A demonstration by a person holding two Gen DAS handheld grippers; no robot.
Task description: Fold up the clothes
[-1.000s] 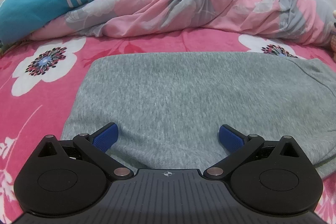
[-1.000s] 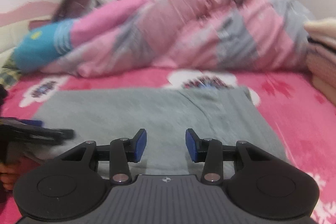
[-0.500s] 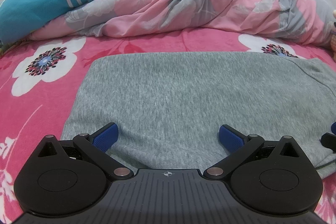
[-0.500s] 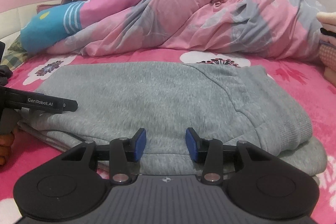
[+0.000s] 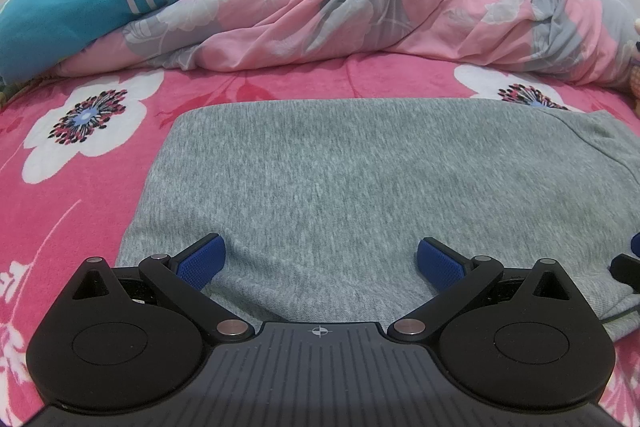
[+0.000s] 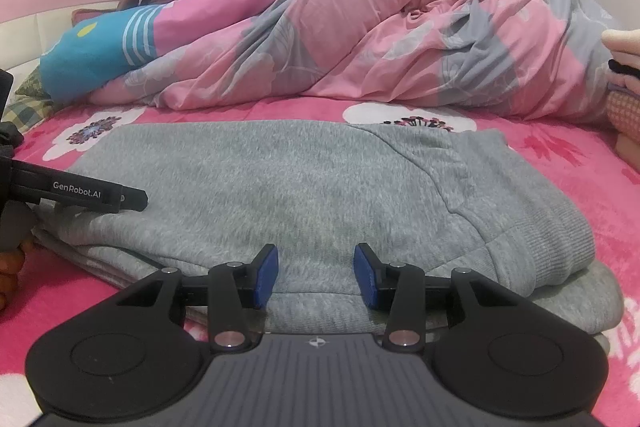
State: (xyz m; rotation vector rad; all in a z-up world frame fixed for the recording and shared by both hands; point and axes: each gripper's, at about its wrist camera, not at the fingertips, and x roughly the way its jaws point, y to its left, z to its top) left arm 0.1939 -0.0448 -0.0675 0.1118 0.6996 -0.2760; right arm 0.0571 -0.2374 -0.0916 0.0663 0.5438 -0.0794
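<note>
With the grey sweatshirt [image 6: 304, 195] lying partly folded on the bed [image 6: 560, 147], both my left claw [image 5: 319, 259] and right claw [image 6: 316, 275] hover open at its near edge; next, I judge, pinch that hem and fold.

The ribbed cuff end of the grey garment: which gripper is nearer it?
Right. The right gripper hangs open over the garment's near edge beside the ribbed cuff; the left gripper is open at the opposite end.

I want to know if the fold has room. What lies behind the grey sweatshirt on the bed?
Behind the grey sweatshirt comes a strip of pink flowered bedspread, then a heaped pink and grey quilt. What the quilt covers cannot be seen.
</note>
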